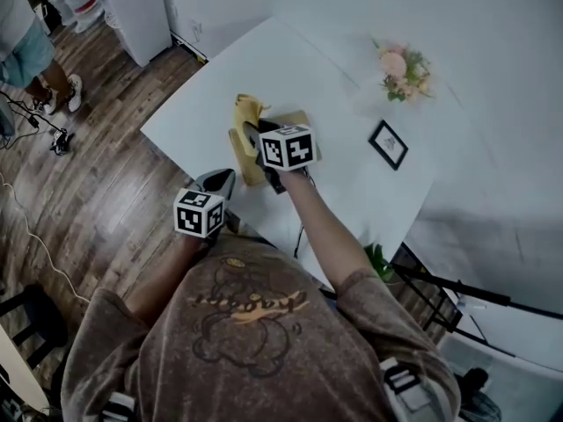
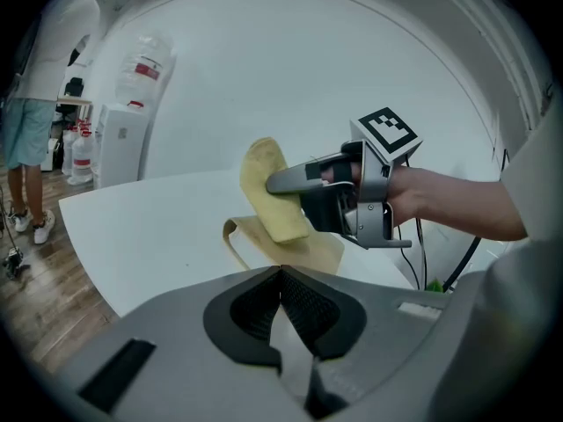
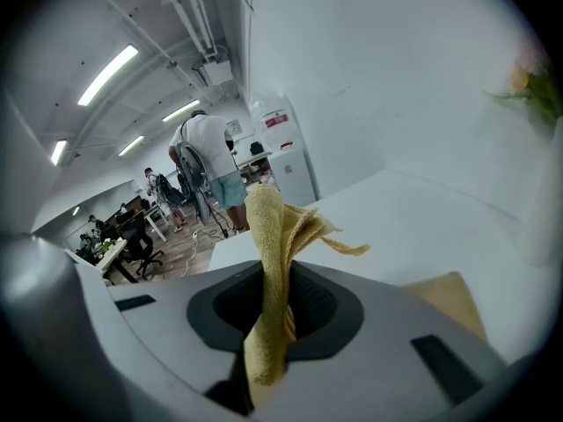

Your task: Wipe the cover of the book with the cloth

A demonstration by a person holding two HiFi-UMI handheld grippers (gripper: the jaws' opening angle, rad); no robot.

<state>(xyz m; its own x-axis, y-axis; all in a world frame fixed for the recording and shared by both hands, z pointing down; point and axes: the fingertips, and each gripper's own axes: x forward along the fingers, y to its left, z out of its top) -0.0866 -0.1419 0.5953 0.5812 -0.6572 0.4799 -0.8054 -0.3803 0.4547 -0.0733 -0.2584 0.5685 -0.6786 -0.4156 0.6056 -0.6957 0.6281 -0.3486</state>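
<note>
The right tongs [image 3: 268, 323] are clamped on the yellow cloth [image 3: 274, 236], holding it over the tan book [image 1: 299, 120], which lies on the white desk [image 1: 290, 60]. The left tongs [image 2: 283, 310] are closed on nothing, near the desk's edge.

White table [image 1: 290, 69]: book [image 1: 296, 119], framed picture [image 1: 388, 144], flowers [image 1: 403, 71].
</note>
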